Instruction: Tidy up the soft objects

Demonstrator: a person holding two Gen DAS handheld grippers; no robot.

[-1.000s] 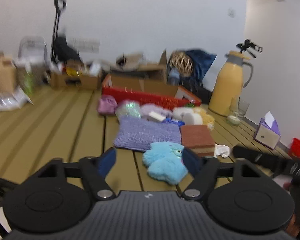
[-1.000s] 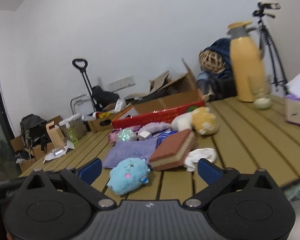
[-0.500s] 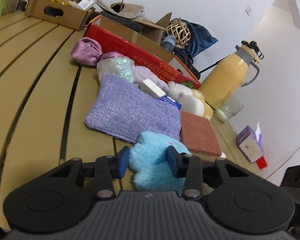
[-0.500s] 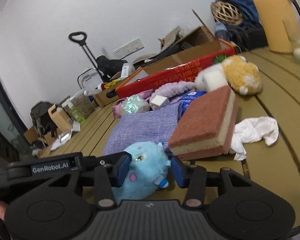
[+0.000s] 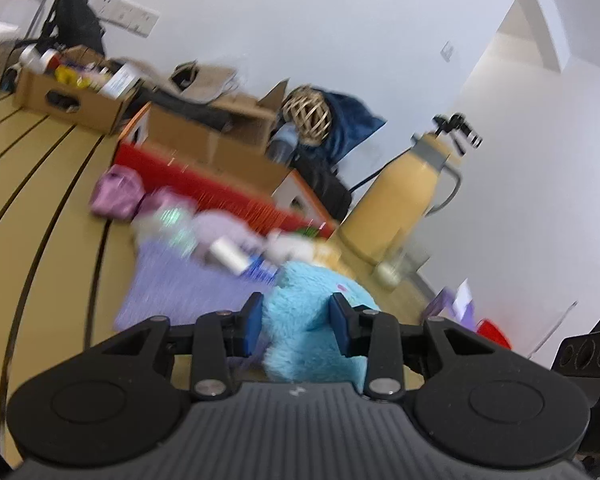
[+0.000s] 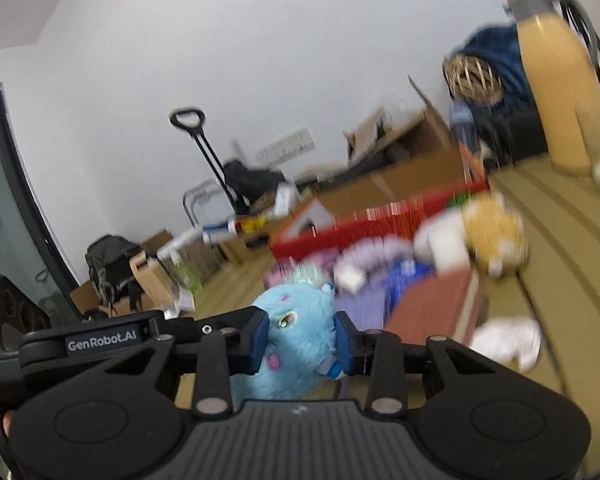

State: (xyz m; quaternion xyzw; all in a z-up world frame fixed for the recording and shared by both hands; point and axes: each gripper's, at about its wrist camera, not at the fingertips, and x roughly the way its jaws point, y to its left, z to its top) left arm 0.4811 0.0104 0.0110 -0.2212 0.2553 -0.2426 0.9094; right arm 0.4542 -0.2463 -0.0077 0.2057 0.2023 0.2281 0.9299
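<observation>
Gripping blue plush toy [image 5: 312,320] with left gripper [image 5: 296,322], pads pressing into fur on both sides, jaws narrowed about a third open, having just been closing onto it. Toy bulging up and forward past the left fingertips [image 5: 253,320], filling the gap between them, body spilling lower right under the right-hand pad. Also pinching same blue plush toy [image 6: 296,344] with right gripper [image 6: 300,338], jaws likewise having just been closing, fur squeezed between both blue pads [image 6: 260,338]. Toy's face with green eye and pink spots showing between the right fingers, head poking above them, rest hanging below toward the gripper body. Sitting in both grips at once, near edge of the slatted wooden table [image 5: 40,208]; whether lifted off the table or touching it, cannot tell through blur. Left gripper's body [image 6: 100,340] crossing in from the left in the right wrist view, its fingers reaching the toy from that side.

Lying behind toy: purple woven mat [image 5: 188,288], flat on table, blurred. Brown sponge block [image 6: 432,312] resting just right of toy, white cloth [image 6: 508,340] crumpled beside it. Yellow and white plush [image 6: 488,236] sitting farther back, near red box [image 6: 380,220]. Pink pouch [image 5: 116,196] lying at mat's far left. Yellow thermos [image 5: 400,204] standing upright at the table's far right. Everything beyond the toy motion-blurred.
</observation>
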